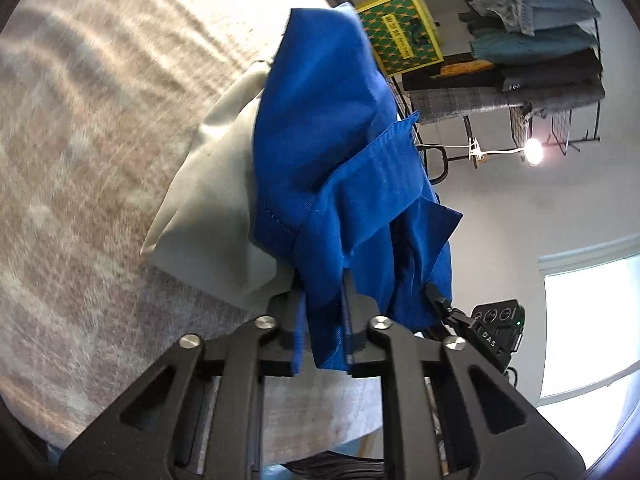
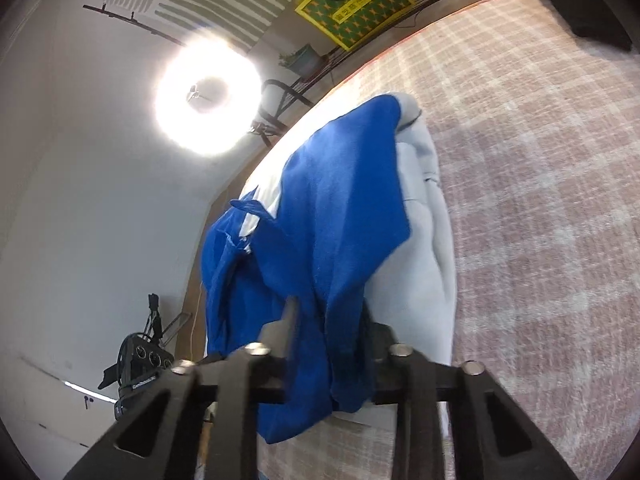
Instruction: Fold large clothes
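A blue garment (image 1: 332, 152) with pale grey-white panels (image 1: 208, 208) lies bunched on a checked pink-and-white cloth surface (image 1: 88, 128). In the left wrist view my left gripper (image 1: 324, 312) is shut on a fold of the blue fabric, which bulges out between and over the fingers. In the right wrist view the same blue garment (image 2: 332, 208) drapes over my right gripper (image 2: 326, 320), which is shut on another blue fold; its pale panel (image 2: 424, 216) lies to the right. The other gripper's black body (image 1: 496, 332) shows at the right edge of the garment.
The checked cloth surface (image 2: 540, 168) spreads wide to the right. A rack of folded clothes (image 1: 532, 48) and a yellow-framed green poster (image 1: 400, 28) stand at the back. A bright ring lamp (image 2: 208, 100) glares beyond the edge. A window (image 1: 588, 320) is at the right.
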A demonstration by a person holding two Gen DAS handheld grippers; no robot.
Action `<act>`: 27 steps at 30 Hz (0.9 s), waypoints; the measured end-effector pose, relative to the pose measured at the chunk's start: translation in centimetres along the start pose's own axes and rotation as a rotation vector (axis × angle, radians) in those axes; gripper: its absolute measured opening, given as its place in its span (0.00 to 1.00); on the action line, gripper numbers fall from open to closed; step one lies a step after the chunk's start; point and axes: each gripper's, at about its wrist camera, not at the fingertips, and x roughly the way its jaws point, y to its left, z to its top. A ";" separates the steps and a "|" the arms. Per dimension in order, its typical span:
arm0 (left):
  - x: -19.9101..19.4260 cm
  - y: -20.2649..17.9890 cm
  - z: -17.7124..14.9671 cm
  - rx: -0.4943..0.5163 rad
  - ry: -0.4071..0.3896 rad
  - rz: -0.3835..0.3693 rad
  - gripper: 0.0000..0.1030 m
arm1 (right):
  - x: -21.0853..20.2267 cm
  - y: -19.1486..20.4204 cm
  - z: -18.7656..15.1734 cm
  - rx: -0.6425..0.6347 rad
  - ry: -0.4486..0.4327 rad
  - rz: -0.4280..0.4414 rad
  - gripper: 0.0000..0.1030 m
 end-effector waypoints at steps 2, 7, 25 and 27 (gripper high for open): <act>-0.4 -0.6 -0.5 0.019 -0.021 0.010 0.06 | 0.2 0.1 0.0 -0.003 0.010 -0.001 0.03; -2.1 -2.2 -3.7 0.074 -0.019 0.002 0.06 | -2.0 1.9 -0.6 -0.035 0.048 0.064 0.00; -7.4 0.2 4.0 0.108 -0.197 0.109 0.62 | -3.9 -0.2 -1.6 -0.118 0.087 0.038 0.62; -7.0 -0.1 6.3 0.124 -0.227 0.125 0.64 | -4.2 -0.6 -0.9 -0.111 0.057 0.034 0.62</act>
